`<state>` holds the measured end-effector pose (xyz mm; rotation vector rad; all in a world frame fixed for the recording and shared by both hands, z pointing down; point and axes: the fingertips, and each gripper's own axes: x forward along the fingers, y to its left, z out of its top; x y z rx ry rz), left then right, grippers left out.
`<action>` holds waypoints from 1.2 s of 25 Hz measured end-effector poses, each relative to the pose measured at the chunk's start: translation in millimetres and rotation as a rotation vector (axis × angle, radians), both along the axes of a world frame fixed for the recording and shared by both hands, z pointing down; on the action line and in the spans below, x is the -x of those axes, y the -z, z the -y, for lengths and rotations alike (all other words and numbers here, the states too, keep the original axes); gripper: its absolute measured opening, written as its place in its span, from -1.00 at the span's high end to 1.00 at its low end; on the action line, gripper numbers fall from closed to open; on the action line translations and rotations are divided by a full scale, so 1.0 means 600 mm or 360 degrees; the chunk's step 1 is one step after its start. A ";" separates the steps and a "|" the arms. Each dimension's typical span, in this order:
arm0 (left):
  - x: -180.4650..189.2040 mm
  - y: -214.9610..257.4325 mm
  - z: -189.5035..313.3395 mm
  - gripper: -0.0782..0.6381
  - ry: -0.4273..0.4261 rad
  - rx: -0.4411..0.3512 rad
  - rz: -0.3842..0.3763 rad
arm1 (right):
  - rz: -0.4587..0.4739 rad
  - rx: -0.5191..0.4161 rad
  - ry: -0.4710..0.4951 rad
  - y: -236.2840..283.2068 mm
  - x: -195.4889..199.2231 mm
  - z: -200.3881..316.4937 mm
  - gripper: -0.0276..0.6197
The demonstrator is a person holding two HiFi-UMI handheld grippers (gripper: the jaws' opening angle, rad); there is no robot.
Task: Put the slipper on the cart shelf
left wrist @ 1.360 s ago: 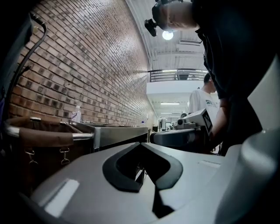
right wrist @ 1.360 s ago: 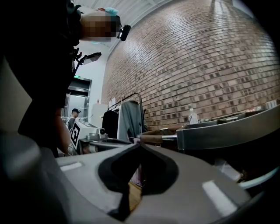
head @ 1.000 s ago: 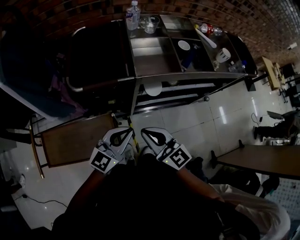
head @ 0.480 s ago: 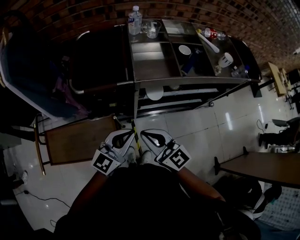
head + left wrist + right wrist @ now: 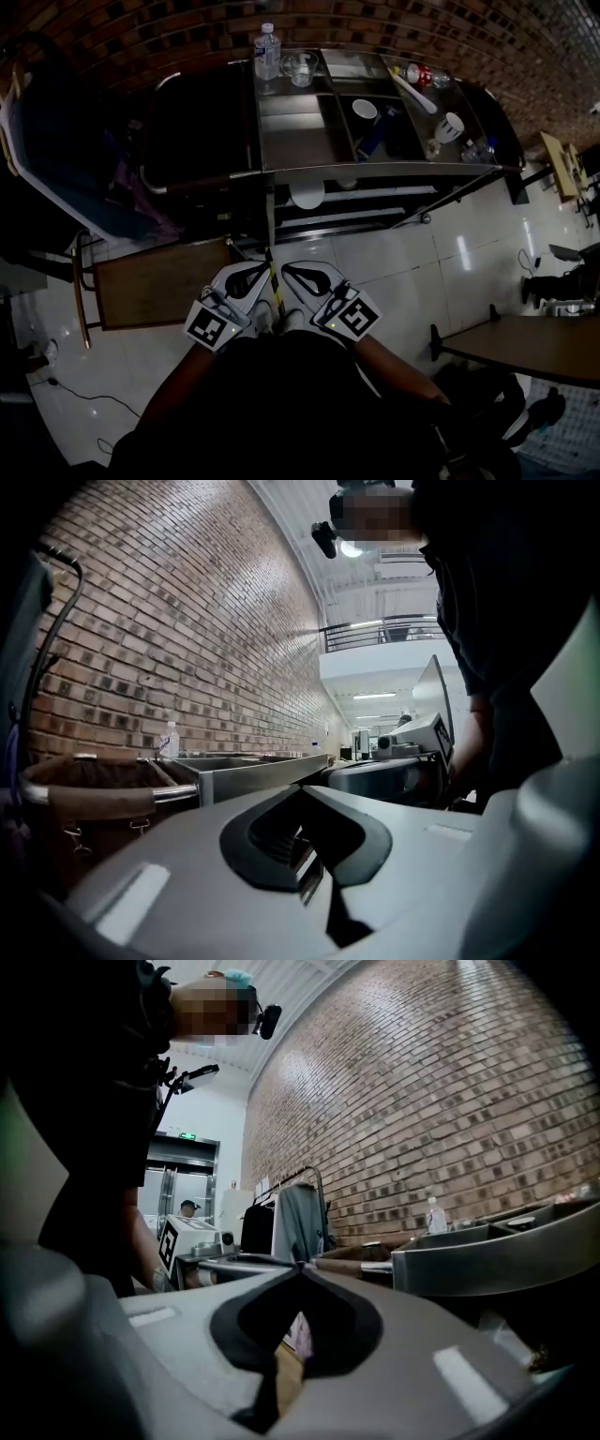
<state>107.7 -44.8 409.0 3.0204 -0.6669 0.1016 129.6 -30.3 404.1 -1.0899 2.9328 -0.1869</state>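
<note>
No slipper shows in any view. The steel cart point(image 5: 298, 127) stands ahead of me against the brick wall, its lower shelves point(image 5: 361, 199) showing under the top trays. Both grippers are held close to my body, side by side over the white tiled floor, well short of the cart. My left gripper point(image 5: 261, 267) is shut with nothing in it; its tips point(image 5: 305, 788) meet. My right gripper point(image 5: 287, 267) is likewise shut and empty, tips point(image 5: 300, 1267) touching. A yellow-and-black strip point(image 5: 273, 277) shows between them.
A water bottle point(image 5: 267, 51), a glass mug point(image 5: 300, 67), cups and a red can point(image 5: 424, 67) sit on the cart top. A white round dish point(image 5: 307, 193) lies below. A dark bin point(image 5: 192, 122) adjoins the cart's left. A brown seat point(image 5: 155, 281) is left, a dark table point(image 5: 530, 342) right.
The two grippers have drawn a little closer together. The head view has shifted slightly, so the cart sits a bit lower and more centred.
</note>
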 end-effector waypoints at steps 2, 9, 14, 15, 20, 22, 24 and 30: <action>0.003 0.001 -0.001 0.78 0.0030 -0.0002 -0.0001 | 0.0003 0.0007 0.0033 0.001 0.004 -0.001 0.91; 0.041 0.000 -0.019 0.78 0.0185 0.0032 0.0014 | 0.0018 0.0049 0.0163 -0.006 0.035 -0.009 0.91; 0.078 -0.014 -0.032 0.78 0.0274 0.0076 0.0037 | 0.0018 0.0064 0.0206 -0.021 0.063 -0.011 0.91; 0.088 -0.016 -0.036 0.78 0.0289 0.0081 0.0045 | 0.0022 0.0073 0.0211 -0.023 0.070 -0.012 0.91; 0.142 -0.020 -0.047 0.78 0.0331 0.0059 0.0066 | 0.0034 0.0082 0.0238 -0.029 0.118 -0.026 0.91; 0.167 -0.021 -0.049 0.78 0.0326 0.0057 0.0064 | 0.0024 0.0105 0.0240 -0.032 0.143 -0.031 0.91; 0.198 -0.022 -0.048 0.78 0.0316 0.0058 0.0057 | 0.0015 0.0125 0.0233 -0.032 0.174 -0.031 0.91; 0.301 -0.033 -0.050 0.78 0.0203 0.0061 0.0020 | -0.0009 0.0117 0.0137 -0.035 0.283 -0.024 0.91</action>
